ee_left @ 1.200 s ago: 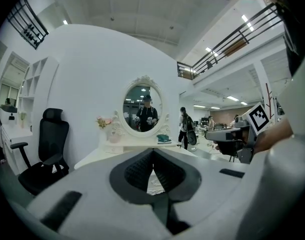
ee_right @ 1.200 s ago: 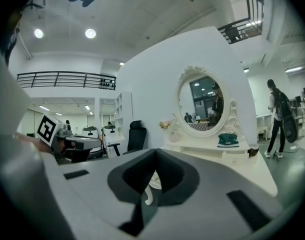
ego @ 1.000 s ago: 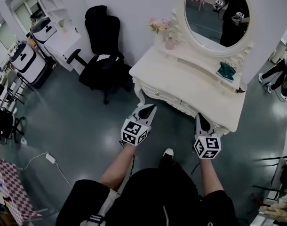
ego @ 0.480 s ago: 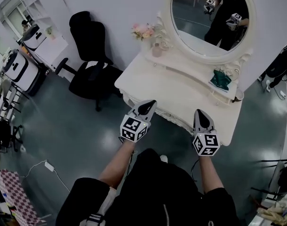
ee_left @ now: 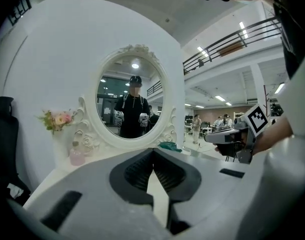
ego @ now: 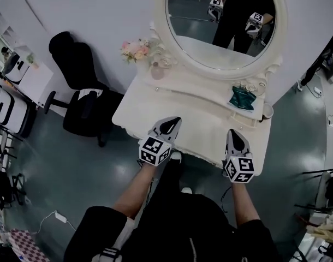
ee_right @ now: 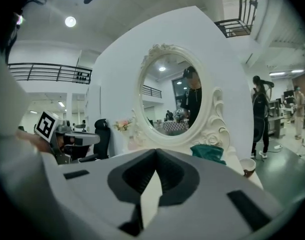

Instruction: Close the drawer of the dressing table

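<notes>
**Operator:** Where's the drawer from here?

**Spotter:** You can't see it. I judge it sits under the near edge of the counter, at your 12 o'clock, and that edge hides the front in every view. I can't tell how far out it stands.

**Operator:** And my tongs?

**Spotter:** Your left tongs are fully closed, tips touching, with nothing between them. Your right tongs are the same, pressed together and empty. Both hover at the near edge, left toward 11 o'clock and right toward 1, well apart from each other.

**Operator:** So what can go wrong?

**Spotter:** Height comes first. Both tongs look out across the top toward the mirror, so you're probably above the drawer front. If you drive forward like this, you'd hit the counter edge or slide over the top instead.

**Operator:** And once I'm lower?

**Spotter:** Closed tips make a narrow point, and they could skid off the front. If you push with one side only, the drawer may skew and jam. If you push hard, the counter could rock. The flowers at 10 o'clock and the cup at 2 may be loose up there.
</notes>
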Tool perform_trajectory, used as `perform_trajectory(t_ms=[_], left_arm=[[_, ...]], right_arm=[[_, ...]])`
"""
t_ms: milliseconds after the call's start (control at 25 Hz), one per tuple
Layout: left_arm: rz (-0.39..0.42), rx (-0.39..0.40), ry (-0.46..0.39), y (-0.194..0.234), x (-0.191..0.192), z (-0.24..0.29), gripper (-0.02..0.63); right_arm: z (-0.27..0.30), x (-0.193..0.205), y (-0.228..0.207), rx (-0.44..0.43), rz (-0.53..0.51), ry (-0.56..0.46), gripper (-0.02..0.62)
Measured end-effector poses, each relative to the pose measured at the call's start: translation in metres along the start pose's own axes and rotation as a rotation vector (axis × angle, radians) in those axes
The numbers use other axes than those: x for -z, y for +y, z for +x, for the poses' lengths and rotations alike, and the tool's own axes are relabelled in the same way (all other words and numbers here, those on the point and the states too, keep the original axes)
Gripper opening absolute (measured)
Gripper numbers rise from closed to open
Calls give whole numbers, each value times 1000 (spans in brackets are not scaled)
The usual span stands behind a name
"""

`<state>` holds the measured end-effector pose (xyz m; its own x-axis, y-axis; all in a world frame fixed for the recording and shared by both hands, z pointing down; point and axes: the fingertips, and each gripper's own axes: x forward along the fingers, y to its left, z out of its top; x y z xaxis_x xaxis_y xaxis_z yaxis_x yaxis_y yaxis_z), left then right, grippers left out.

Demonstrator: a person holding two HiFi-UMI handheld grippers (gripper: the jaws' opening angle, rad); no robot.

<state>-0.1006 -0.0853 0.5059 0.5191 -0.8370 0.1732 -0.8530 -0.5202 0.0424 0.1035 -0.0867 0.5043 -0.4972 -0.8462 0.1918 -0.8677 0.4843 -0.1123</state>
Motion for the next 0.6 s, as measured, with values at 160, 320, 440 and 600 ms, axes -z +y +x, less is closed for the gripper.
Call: perform_trajectory(t_ms=[160,320,440,600], left_arm=[[9,89,12,19,-4,50,0],[18,171,14,39,-14,91,0],[22,225,19,56,-19,117,0],[36,287,34,73,-22,146,0]], right_arm=[[27,-3,-25,90,14,11,3],[53,-16,-41,168,25,7,3],[74,-25,-49,221,25,4,3],[98,-32,-60,278,30,1,3]])
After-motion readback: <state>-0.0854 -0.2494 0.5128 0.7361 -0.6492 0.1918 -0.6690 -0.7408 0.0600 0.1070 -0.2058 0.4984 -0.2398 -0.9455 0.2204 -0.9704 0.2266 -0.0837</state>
